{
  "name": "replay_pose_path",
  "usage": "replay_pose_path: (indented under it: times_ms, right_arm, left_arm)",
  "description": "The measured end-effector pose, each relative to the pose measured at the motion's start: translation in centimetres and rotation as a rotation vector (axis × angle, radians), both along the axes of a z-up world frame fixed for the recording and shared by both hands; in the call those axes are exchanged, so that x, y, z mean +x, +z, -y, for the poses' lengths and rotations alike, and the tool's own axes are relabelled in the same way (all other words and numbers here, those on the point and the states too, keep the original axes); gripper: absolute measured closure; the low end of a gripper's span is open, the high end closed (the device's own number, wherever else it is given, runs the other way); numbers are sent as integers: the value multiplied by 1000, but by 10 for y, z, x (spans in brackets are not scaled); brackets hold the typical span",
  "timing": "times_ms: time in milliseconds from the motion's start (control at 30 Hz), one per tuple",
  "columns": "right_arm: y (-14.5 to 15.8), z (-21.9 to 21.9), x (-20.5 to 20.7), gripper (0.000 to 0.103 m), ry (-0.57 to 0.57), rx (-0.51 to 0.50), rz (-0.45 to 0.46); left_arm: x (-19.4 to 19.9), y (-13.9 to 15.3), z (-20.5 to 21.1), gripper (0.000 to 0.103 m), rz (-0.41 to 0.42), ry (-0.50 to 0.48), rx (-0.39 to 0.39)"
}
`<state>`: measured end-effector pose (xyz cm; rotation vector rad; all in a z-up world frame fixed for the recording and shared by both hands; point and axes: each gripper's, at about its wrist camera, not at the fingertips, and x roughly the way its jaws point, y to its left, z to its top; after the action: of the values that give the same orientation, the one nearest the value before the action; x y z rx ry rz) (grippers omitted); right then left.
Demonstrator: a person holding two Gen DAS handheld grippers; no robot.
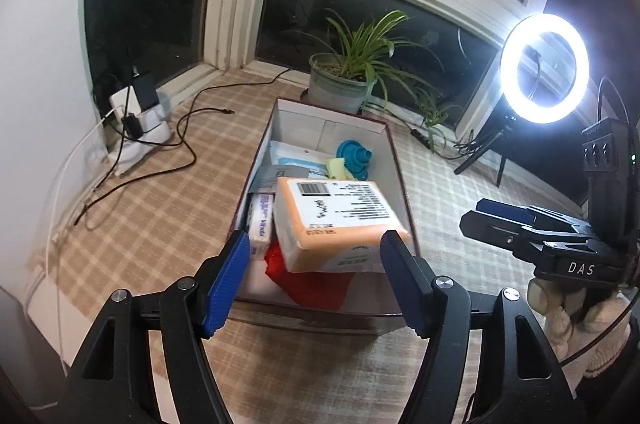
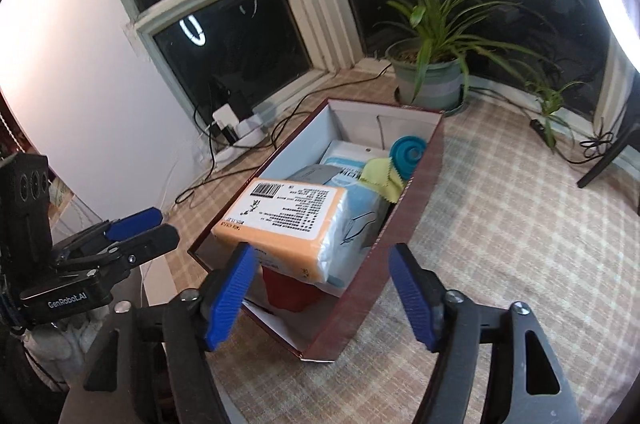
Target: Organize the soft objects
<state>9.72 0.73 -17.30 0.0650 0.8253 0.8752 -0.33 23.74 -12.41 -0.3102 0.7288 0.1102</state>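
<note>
Tissue pack point(image 1: 332, 220) lay atop the pile at the shoebox's point(image 1: 394, 160) near end. I had both left gripper point(image 1: 310, 278) and right gripper point(image 2: 320, 294) wide open, empty; placing looked done, next another soft item.

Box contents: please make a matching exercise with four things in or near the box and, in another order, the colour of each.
Things:
1. funnel
2. cloth
3. tissue pack
4. plant pot

Colours:
A. orange and white
B. grey-green
C. teal
D. yellow-green

Pairs: 1-C, 2-D, 3-A, 4-B
</note>
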Motion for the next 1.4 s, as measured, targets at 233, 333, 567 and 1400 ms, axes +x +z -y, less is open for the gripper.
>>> replay_pose_path:
  times_ms: [233,333,567,1400]
  right_arm:
    - [10,23,-9,32,-47,-13,47]
    - [15,30,-18,29,-62,-28,89]
    - [21,42,-38,25,-82,-35,147]
    - [28,80,-57,19,-100,-40,197]
  left_arm:
    - [-12,12,14,29,19,19,26]
    - [-17,17,21,25,30,31,60]
    - [-25,26,37,23,34,31,117]
    - [-36,40,80,23,46,19,151]
